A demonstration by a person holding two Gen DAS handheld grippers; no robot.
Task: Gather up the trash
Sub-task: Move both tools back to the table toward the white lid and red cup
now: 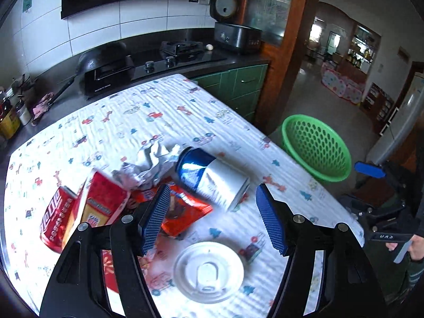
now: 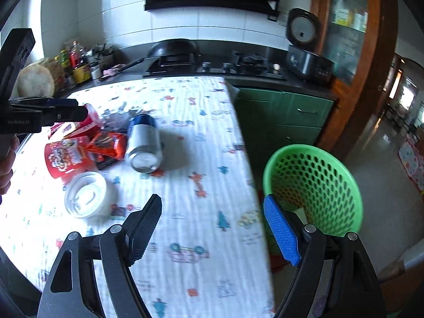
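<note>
Hovering over the desk [image 1: 185,106] with both tongs apart and empty: left tongs [image 1: 213,218] above the trash pile, right tongs [image 2: 212,232] at the desk edge beside the green basket [image 2: 341,164].

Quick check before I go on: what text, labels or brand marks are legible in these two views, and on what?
"GenRobot.AI", faint, on the black body of the left tool, seen from the right wrist view.
"UAS" or similar, seemingly reversed, on the right tool's body: uncertain.
Red can: white characters, too blurred to read.
Blue and white can: small print, unreadable.
Orange snack wrapper and red carton: print blurred.
Green wall sticker: too small.
</note>
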